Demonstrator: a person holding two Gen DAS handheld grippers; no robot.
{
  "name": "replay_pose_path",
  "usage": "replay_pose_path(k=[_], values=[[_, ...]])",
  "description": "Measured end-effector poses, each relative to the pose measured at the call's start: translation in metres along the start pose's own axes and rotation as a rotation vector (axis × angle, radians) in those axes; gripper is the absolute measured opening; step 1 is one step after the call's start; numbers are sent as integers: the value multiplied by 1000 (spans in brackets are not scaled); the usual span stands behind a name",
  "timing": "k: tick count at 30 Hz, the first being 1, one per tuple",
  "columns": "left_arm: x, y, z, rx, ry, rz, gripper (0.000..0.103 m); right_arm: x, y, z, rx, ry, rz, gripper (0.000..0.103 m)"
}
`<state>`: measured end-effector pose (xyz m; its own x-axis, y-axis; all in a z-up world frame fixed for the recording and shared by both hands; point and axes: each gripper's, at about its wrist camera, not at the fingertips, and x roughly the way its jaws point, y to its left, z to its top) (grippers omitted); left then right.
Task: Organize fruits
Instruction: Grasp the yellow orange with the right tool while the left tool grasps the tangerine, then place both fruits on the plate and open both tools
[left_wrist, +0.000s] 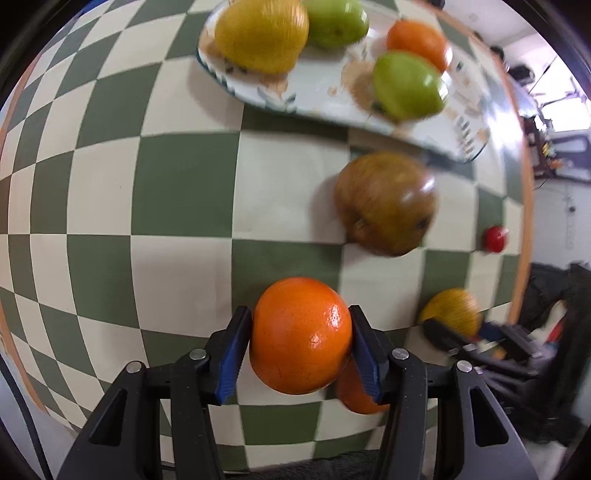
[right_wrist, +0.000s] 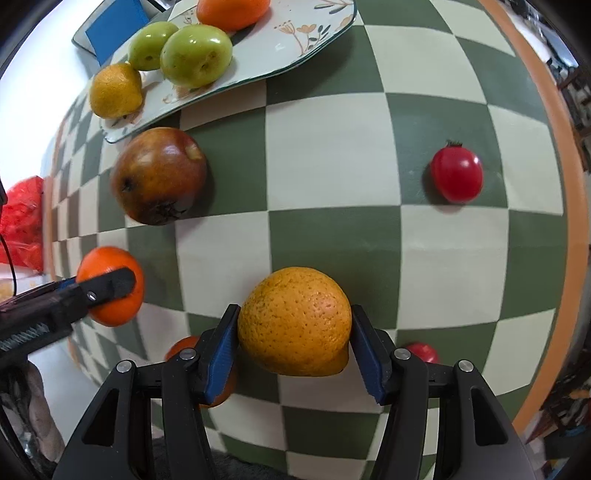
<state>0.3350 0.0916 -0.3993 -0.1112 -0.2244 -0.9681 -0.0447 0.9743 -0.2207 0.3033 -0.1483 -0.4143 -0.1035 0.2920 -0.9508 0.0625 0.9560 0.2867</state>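
Left wrist view: the left gripper (left_wrist: 301, 345) has its jaws pressed on both sides of an orange (left_wrist: 301, 336), gripping it above the checkered desk (left_wrist: 184, 184). A 2nd orange (left_wrist: 354, 395) is mostly hidden behind the held one and the right-hand jaw. The plate (left_wrist: 325, 96) at the top is blurred and cut off by the frame edge; on it lie a lemon (left_wrist: 262, 33), 2 green fruits (left_wrist: 406, 85) and a small orange (left_wrist: 417, 42). A brownish apple (left_wrist: 386, 203) lies on the desk just below the plate, smeared by motion. At the far right a small tomato (left_wrist: 495, 239) sits near the desk edge. The right gripper (left_wrist: 458, 332) shows blurred at the right, clamped around a yellow citrus (left_wrist: 454, 310).

Right wrist view: the right gripper's jaws hold the yellow citrus (right_wrist: 295, 321) between them, both pads touching its sides. Behind the left-hand jaw an orange fruit is only partly visible, and a red fruit (right_wrist: 423, 352) peeks out past the right-hand jaw. The tomato lies alone to the upper right, well apart from the rest. The apple rests just beside the plate's near corner. The left gripper enters from the left, closed on its orange. A red bag (right_wrist: 22, 221) beyond the desk edge is cut off.
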Motion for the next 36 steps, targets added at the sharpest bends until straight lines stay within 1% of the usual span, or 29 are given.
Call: replay_pose_path(k=[2,4,6,8,9,11,14,16,20,21,23,25,28,29,30,32,34,35,36], values=[[-24,0,6,-27,-24,-63,50,-5,-2,0,41,2,75,60],[-46,-4,16,-43,-53,-108,50,-18,-5,4,84,-16,153,60],[-67,-12,36,-32,-94,-125,50,-34,-4,13,95,-51,185,60],[-82,-22,55,-16,-139,-116,50,-53,-1,29,91,-100,194,60],[-84,-31,63,-7,-155,-99,50,-60,0,38,87,-120,191,60],[-89,-34,83,-3,-174,-67,50,-74,4,62,75,-166,166,60],[-86,-37,109,3,-171,-27,50,-85,7,101,59,-208,120,60],[-73,-44,127,5,-154,6,50,-85,9,125,52,-209,93,60],[-54,-47,142,33,-123,68,50,-72,11,160,22,-193,28,60],[-50,-48,145,39,-116,74,49,-67,12,167,13,-185,16,60],[-48,-49,149,43,-119,77,49,-62,12,174,7,-170,0,60],[-53,-50,152,43,-139,73,50,-54,12,179,2,-153,-5,61],[-58,-53,158,52,-156,87,50,-46,14,180,5,-135,-14,61],[-60,-53,158,53,-156,91,50,-45,13,179,8,-131,-21,63],[-60,-53,159,54,-157,100,50,-46,12,179,11,-139,-21,69],[-62,-51,158,52,-163,116,51,-49,13,178,12,-151,-19,73],[-62,-47,155,40,-165,134,54,-56,12,176,11,-165,-27,79],[-61,-44,154,31,-166,135,58,-59,13,174,6,-171,-36,85],[-60,-41,152,23,-166,142,63,-62,14,172,4,-174,-45,89]])
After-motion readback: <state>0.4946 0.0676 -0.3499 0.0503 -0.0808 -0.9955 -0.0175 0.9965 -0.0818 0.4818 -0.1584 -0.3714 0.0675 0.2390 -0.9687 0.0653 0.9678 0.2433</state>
